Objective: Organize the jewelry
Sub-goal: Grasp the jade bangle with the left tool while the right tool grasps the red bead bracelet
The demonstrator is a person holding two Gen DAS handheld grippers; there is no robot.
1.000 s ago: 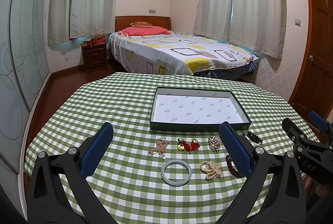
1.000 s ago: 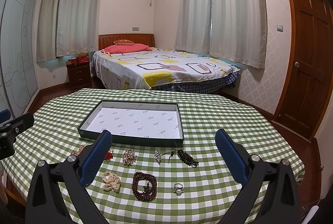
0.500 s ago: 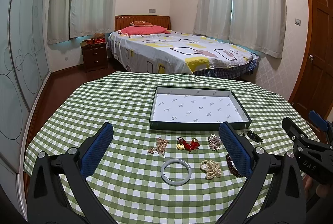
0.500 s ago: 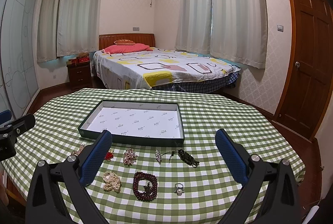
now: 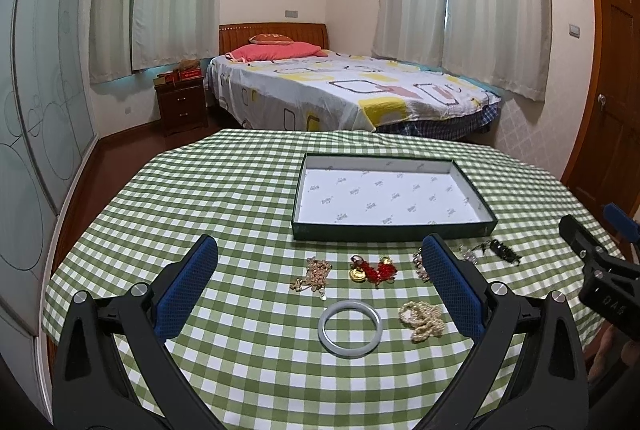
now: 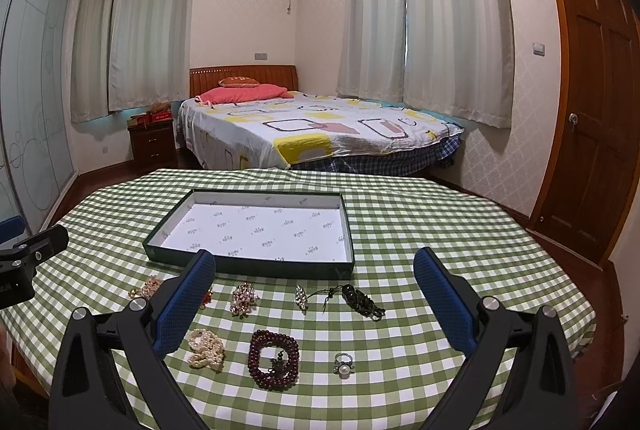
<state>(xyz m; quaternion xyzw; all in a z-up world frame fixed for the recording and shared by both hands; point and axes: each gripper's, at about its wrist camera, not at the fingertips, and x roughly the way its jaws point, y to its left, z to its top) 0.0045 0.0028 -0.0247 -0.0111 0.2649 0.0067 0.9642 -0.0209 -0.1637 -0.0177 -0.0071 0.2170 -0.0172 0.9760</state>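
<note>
A shallow dark green box (image 5: 392, 231) (image 6: 248, 267) with a white printed lining lies empty on the checked tablecloth. In front of it lie several jewelry pieces: a pale jade bangle (image 5: 349, 327), a gold chain (image 5: 314, 273), a red and gold ornament (image 5: 370, 269), a pearl strand (image 5: 422, 320) (image 6: 206, 348), a dark red bead bracelet (image 6: 274, 358), a pearl ring (image 6: 343, 364), a crystal brooch (image 6: 243, 298) and a black cord piece (image 6: 360, 300). My left gripper (image 5: 320, 270) hovers open above the bangle. My right gripper (image 6: 316, 280) hovers open above the bead bracelet. Neither holds anything.
The round table has a green and white checked cloth (image 5: 224, 198) whose edges drop off on all sides. Behind it stand a bed (image 5: 340, 94), a dark nightstand (image 5: 182, 104) and a wooden door (image 6: 588, 110) at the right. A glass wardrobe (image 5: 36, 90) lines the left wall.
Both views have crept very slightly; the grippers stay open and nothing on the table has moved.
</note>
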